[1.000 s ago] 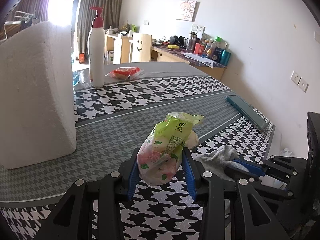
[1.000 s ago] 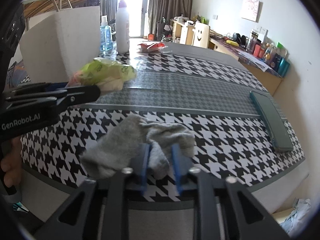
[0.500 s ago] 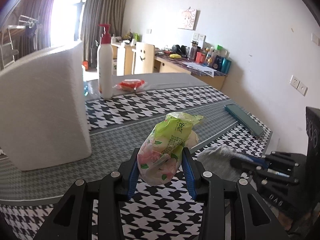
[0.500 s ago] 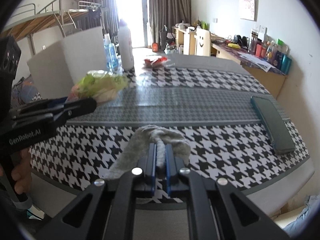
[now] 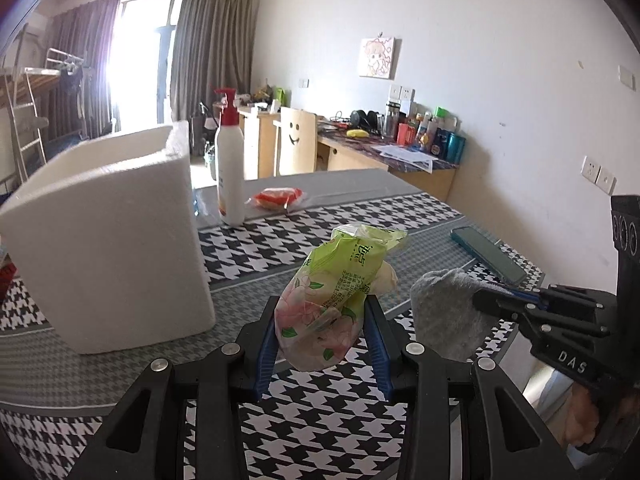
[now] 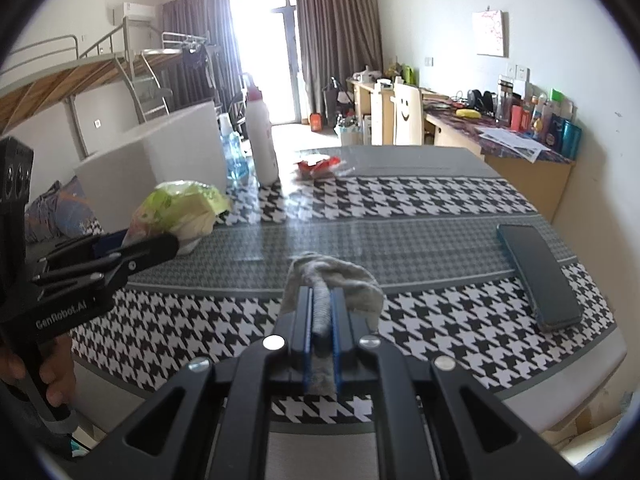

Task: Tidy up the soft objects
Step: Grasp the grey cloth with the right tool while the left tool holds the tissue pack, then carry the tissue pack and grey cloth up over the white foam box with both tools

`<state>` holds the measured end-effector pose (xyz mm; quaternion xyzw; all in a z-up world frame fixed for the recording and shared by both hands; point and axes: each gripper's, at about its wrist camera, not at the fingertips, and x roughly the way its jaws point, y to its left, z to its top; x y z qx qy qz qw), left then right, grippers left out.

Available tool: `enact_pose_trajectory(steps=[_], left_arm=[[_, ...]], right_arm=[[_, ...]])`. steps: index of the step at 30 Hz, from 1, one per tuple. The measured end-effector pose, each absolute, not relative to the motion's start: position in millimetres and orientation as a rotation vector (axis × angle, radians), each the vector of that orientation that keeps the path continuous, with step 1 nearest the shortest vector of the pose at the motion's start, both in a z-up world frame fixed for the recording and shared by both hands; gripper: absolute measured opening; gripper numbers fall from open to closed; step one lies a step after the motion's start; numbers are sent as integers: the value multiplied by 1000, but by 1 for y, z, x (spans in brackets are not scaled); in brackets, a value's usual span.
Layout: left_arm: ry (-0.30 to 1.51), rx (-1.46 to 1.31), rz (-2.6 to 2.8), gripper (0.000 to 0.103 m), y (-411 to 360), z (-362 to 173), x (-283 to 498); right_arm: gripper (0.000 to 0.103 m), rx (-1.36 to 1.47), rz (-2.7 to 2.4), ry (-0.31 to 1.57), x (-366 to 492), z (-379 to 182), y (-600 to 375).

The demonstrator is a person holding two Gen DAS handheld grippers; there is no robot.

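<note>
Tissues in a soft green plastic pack with pink flowers (image 5: 328, 304) sit squeezed between the two blue pads of the left gripper (image 5: 322, 312); the pack is up in the air above the black-and-white checked tablecloth (image 5: 304, 412), and its top end sticks out past the fingertips and leans to the right; in the right wrist view the same pack (image 6: 180, 210) shows on the left side, held by the black left claw (image 6: 132, 252).

Beside it is a soft grey cloth sock (image 6: 332, 284); the right gripper (image 6: 321, 308) has its two blue pads pressed close together on a fold of the sock, and the rest of the sock hangs down on both sides, over the table; in the left wrist view the sock (image 5: 448, 316) hangs from the right claw (image 5: 504, 300), just to the right of the tissue pack and not touching it.

A big white foam box (image 5: 112, 248) stands on the table to the left of the pack; behind the box stands a tall white pump bottle with a red top (image 5: 230, 168); just beside the bottle lies a small clear bag with something red and orange inside (image 5: 278, 197); a flat dark green phone-shaped thing (image 5: 488, 254) lies near the right edge of the table, well apart from the sock; a wooden chair back with a smiley face (image 5: 296, 146) stands past the far end of the table.
</note>
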<state>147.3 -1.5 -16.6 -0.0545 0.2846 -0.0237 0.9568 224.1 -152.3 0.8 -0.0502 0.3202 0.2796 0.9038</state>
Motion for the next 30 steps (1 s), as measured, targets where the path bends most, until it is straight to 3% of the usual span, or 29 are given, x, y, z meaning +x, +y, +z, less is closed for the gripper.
enact_pose_trajectory(steps=[30], left_arm=[[491, -13, -28, 42, -3, 32, 143]], right_arm=[[11, 9, 622, 539, 238, 52, -153]])
